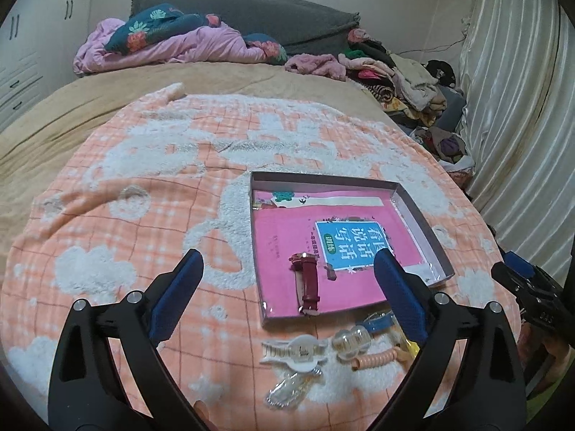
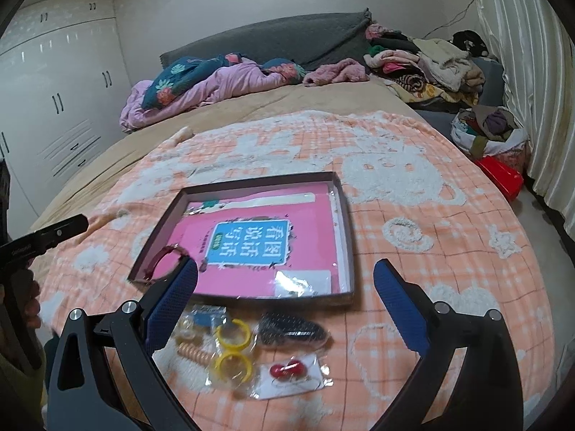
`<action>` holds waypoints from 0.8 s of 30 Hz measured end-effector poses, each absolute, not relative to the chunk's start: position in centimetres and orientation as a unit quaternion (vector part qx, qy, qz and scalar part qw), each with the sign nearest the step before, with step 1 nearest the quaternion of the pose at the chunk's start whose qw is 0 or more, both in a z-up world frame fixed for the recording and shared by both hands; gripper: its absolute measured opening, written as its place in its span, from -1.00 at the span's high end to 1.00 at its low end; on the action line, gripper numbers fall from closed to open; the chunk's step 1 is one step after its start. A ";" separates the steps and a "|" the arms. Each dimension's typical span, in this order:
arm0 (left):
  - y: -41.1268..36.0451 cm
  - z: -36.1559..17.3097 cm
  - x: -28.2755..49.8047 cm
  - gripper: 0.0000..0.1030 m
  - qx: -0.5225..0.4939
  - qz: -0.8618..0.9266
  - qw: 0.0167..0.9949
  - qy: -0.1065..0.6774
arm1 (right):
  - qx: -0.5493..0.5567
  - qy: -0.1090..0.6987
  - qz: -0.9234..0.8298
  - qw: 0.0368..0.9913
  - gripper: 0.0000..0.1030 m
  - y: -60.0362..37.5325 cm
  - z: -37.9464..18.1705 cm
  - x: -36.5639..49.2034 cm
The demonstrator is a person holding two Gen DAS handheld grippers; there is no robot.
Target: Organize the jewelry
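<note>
A shallow box (image 1: pixel 418 212) (image 2: pixel 346 215) with a pink book as its floor lies on the orange checked blanket. A dark red watch (image 1: pixel 308 282) (image 2: pixel 160 256) lies inside it near the front. Before the box lie loose pieces: a white hair claw (image 1: pixel 293 353), a clear clip (image 1: pixel 291 389), a clear bead piece (image 1: pixel 350 343), a peach coil tie (image 1: pixel 375 357) (image 2: pixel 194 353), two yellow rings (image 2: pixel 233 350), a black clip (image 2: pixel 293 330) and red earrings in a bag (image 2: pixel 287 370). My left gripper (image 1: pixel 289 278) is open and empty over the box front. My right gripper (image 2: pixel 285 285) is open and empty above the loose pieces.
The blanket (image 1: pixel 151 222) covers a tan bed. Crumpled pink and floral bedding (image 1: pixel 172 41) lies by the grey headboard. A clothes pile (image 2: pixel 431 61) sits at the far right, with a bag of clothes and a red box (image 2: pixel 501 176) on the floor by the curtain.
</note>
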State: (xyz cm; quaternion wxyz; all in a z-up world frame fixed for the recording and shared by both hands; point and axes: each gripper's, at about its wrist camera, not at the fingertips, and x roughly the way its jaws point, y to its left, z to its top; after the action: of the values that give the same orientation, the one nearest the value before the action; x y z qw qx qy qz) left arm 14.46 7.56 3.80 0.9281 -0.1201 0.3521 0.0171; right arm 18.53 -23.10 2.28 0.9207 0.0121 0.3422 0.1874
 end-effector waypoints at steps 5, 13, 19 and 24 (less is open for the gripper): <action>7.5 3.5 13.3 -0.73 -0.115 0.017 0.928 0.355 | -0.001 0.345 0.206 0.916 -0.90 -22.2 2.0 16.8; 7.4 1.9 11.5 -0.73 -0.104 0.016 0.922 0.372 | -0.021 0.366 0.222 0.904 -0.90 -20.9 0.4 15.3; 7.5 0.0 10.6 -0.73 -0.100 0.016 0.916 0.389 | -0.025 0.381 0.230 0.895 -0.90 -20.4 -0.8 14.8; 7.4 -1.6 9.6 -0.73 -0.096 0.014 0.910 0.403 | -0.033 0.390 0.238 0.889 -0.90 -19.8 -1.6 14.5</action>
State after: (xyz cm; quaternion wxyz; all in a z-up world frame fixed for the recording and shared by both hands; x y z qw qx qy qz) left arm 9.60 7.45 -1.57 0.9099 -0.0963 0.4033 0.0136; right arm 14.49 -19.80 -1.65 0.8888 -0.0335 0.3899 0.2383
